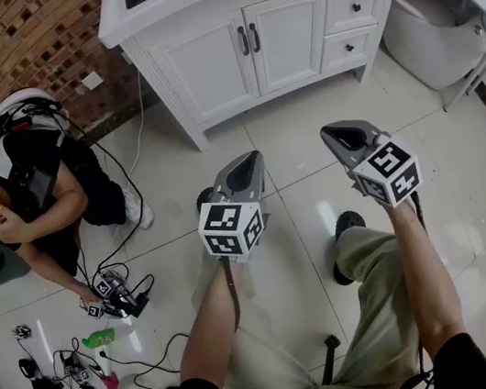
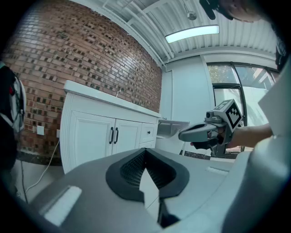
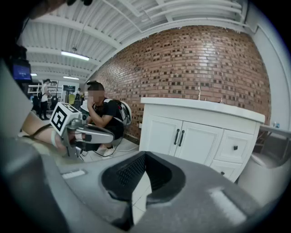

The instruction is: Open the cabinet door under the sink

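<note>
The vanity [image 1: 191, 2] stands at 12 o'clock in the head view, with both cabinet doors [image 1: 207, 67] shut and their paired handles [image 1: 248, 39] meeting at the centre seam. The left gripper [image 1: 243, 168] and right gripper [image 1: 344, 135] hang side by side well short of it, aimed toward 12 o'clock. Each is clenched on nothing, probably because the approach has not begun. A seated person [image 1: 33, 193] at 9 o'clock appears clear of the door swing.

The white cabinet [image 1: 228, 2] under the sink stands upright on the tiled floor [image 1: 296, 179] against the brick wall [image 1: 3, 45]; its two panelled doors [image 1: 207, 67] are shut, flush side by side; dark vertical bar handles [image 1: 243, 40] flank the centre seam.
</note>
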Demonstrator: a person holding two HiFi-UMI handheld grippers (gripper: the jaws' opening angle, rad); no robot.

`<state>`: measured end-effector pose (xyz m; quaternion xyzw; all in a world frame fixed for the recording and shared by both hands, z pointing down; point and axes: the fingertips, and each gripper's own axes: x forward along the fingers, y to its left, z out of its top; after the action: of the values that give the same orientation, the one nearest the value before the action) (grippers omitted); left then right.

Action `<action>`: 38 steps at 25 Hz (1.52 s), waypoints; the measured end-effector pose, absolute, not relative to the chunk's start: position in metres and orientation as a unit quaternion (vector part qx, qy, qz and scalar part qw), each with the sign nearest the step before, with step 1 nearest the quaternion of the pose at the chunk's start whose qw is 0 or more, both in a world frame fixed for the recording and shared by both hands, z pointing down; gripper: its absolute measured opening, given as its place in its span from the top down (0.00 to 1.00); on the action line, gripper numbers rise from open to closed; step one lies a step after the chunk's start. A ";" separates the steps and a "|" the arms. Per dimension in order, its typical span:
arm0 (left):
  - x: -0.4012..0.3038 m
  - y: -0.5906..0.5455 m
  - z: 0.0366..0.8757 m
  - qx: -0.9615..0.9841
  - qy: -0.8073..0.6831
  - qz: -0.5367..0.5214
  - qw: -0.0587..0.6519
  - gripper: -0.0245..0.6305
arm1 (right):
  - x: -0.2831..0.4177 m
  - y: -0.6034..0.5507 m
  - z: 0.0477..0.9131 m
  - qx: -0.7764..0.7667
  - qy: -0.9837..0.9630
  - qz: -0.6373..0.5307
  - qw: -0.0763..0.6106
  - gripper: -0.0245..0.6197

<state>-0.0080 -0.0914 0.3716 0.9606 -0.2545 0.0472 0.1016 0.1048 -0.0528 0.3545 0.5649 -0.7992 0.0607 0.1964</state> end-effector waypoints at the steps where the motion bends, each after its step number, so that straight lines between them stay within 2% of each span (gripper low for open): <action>1: 0.001 -0.101 0.371 0.962 -0.252 0.047 0.097 0.94 | 0.104 -0.071 0.355 0.568 -0.797 0.053 0.196 0.97; 6: 0.042 -0.147 0.366 0.967 -0.240 0.044 0.079 0.94 | 0.115 -0.149 0.355 0.596 -0.781 0.027 0.184 0.97; 15: 0.086 -0.242 0.382 0.962 -0.249 0.025 0.107 0.94 | 0.174 -0.270 0.373 0.643 -0.744 0.047 0.175 0.97; 17: 0.099 -0.257 0.371 0.969 -0.234 0.022 0.076 0.93 | 0.180 -0.293 0.382 0.650 -0.738 0.056 0.172 0.85; 18: 0.106 -0.264 0.367 0.973 -0.224 0.025 0.058 0.93 | 0.181 -0.305 0.385 0.651 -0.737 0.057 0.174 0.82; 20: 0.115 -0.276 0.367 0.977 -0.203 0.042 0.039 0.94 | 0.181 -0.328 0.393 0.649 -0.737 0.054 0.183 0.82; 25: 0.127 -0.322 0.380 0.975 -0.198 0.053 0.081 0.93 | 0.189 -0.380 0.413 0.652 -0.733 0.067 0.178 0.82; 38: 0.148 -0.380 0.369 0.975 -0.207 0.057 0.050 0.93 | 0.214 -0.447 0.435 0.662 -0.727 0.079 0.165 0.82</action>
<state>0.1482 -0.3804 0.3689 0.9754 -0.2068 0.0571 0.0498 0.2138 -0.4470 0.4354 0.6620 -0.7268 0.0790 0.1650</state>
